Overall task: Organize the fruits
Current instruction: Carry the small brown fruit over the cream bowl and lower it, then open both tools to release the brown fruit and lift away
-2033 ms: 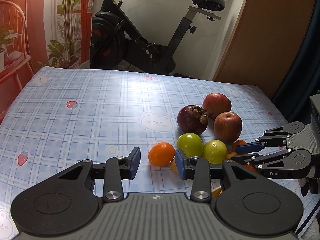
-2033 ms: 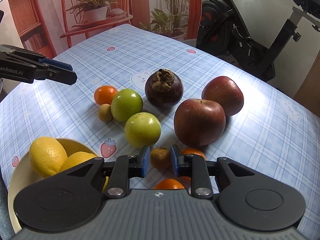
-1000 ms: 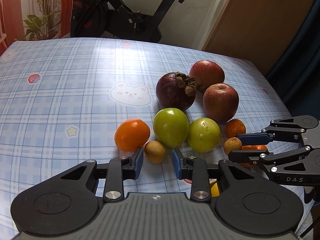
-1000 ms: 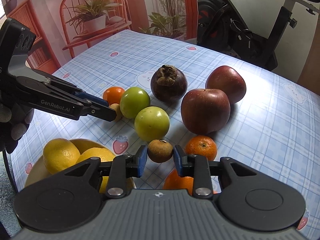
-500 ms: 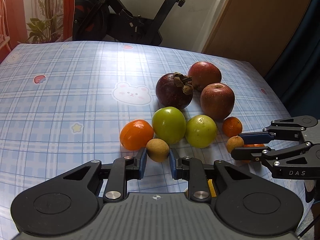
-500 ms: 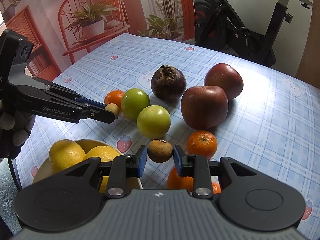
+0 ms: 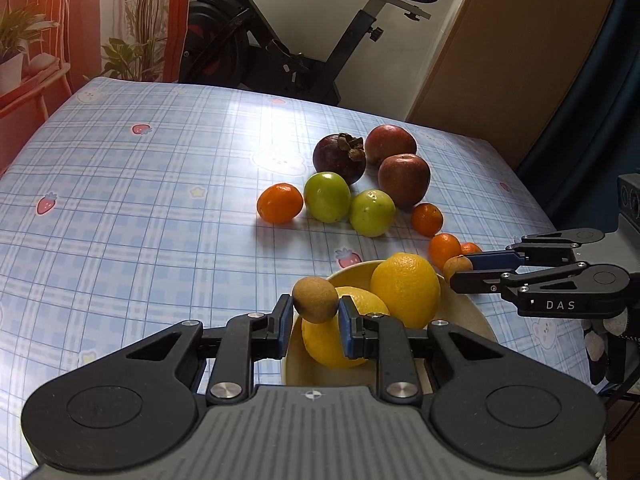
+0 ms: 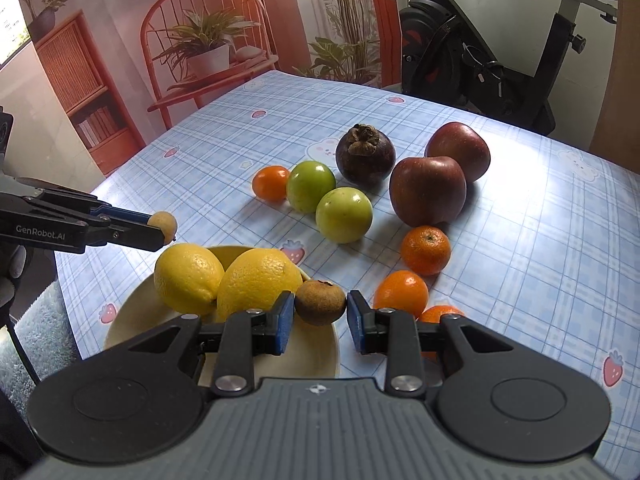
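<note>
My left gripper [image 7: 314, 314] is shut on a small brown longan [image 7: 315, 299] and holds it above the near rim of the yellow bowl [image 7: 468, 312], which holds two lemons [image 7: 405, 287]. It also shows in the right wrist view [image 8: 162, 229]. My right gripper [image 8: 320, 322] is shut on a second brown longan [image 8: 320, 302], held over the bowl [image 8: 124, 322] beside the lemons [image 8: 256, 280]. It also shows in the left wrist view [image 7: 460, 272].
On the blue checked tablecloth [image 7: 140, 208] lie two green fruits [image 7: 370, 213], a dark mangosteen [image 7: 339, 159], two red apples [image 7: 404, 179] and several small oranges [image 8: 425, 250]. An exercise bike [image 7: 288, 52] stands behind the table.
Both grippers closed on their longans, lifted them off the table and drew back over the yellow bowl with the lemons.
</note>
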Demonstrator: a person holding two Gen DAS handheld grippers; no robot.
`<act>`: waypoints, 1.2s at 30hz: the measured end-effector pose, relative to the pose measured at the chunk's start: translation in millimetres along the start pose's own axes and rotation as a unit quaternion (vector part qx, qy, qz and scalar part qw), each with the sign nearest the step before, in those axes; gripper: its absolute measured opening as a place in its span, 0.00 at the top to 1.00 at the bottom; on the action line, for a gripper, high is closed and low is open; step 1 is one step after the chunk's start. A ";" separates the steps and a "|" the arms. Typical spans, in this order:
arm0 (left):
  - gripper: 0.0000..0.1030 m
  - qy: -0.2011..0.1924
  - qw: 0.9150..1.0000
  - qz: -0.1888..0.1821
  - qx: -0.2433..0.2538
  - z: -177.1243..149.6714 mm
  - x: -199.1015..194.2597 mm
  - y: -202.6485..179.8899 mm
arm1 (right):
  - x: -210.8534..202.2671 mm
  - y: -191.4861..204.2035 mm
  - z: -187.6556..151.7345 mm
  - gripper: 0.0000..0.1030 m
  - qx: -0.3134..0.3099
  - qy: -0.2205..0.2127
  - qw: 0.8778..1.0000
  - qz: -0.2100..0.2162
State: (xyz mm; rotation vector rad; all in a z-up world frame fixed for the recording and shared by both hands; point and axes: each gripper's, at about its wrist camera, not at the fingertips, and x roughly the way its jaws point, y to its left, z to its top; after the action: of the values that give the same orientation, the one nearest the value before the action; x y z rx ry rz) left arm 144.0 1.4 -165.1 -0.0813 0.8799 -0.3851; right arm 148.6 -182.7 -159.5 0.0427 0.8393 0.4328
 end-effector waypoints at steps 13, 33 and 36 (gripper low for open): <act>0.78 0.028 0.999 -0.012 0.014 -27.6 -13.1 -14.2 | 2.9 11.7 -16.9 0.69 -0.022 0.010 1.000 -0.015; 0.72 0.018 1.000 -0.003 -0.017 -26.2 -14.5 -0.7 | 5.8 21.0 -11.0 0.65 -0.049 0.008 0.998 -0.036; 0.67 0.003 1.000 -0.001 -0.020 -23.1 -21.5 -0.1 | -1.5 20.4 -10.2 0.65 -0.041 -0.003 0.998 -0.038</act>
State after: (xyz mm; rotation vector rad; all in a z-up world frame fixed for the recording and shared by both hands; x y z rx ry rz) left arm 114.0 11.1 -164.1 -0.1188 0.8928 -0.3700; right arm 133.1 -166.0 -161.0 -0.0641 0.8142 0.3960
